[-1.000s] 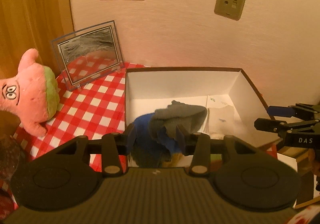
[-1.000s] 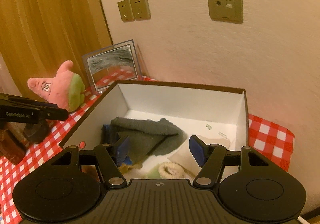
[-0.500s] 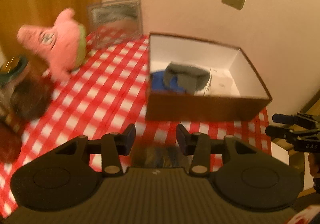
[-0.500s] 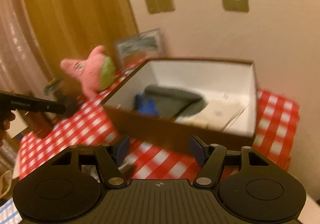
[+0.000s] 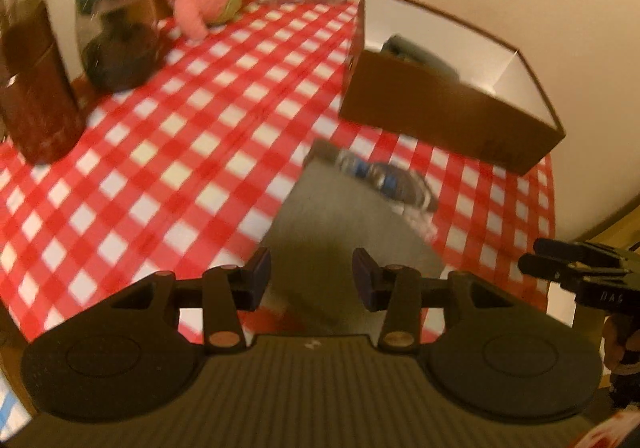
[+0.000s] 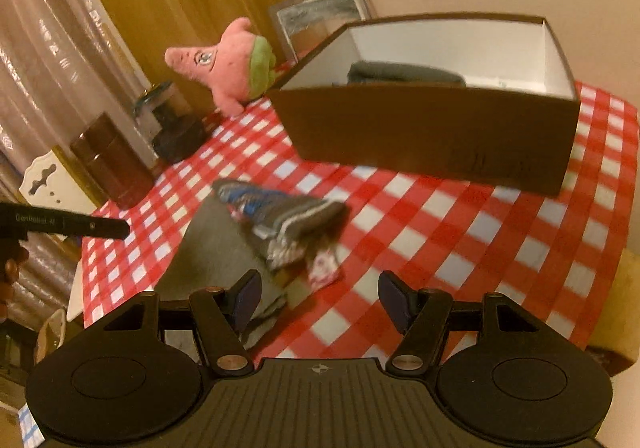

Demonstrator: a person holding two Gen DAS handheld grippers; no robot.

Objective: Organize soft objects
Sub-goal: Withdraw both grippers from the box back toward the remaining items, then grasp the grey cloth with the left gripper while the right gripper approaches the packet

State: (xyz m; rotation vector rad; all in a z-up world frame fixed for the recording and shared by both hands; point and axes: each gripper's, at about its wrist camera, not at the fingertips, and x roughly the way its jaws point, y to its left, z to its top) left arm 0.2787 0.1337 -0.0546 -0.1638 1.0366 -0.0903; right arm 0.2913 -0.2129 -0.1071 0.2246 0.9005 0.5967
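Soft pile (image 6: 276, 224) of striped socks on grey cloth lies near, before the brown box (image 6: 432, 136); both grippers (image 5: 311, 274) (image 6: 318, 298) hang released above it, so descend squarely before clenching.

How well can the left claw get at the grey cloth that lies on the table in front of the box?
Probably yes. The left claw is open and empty, pointing down at the grey cloth. Nothing stands between them; the striped socks only rest on the cloth's far end, near the brown box.
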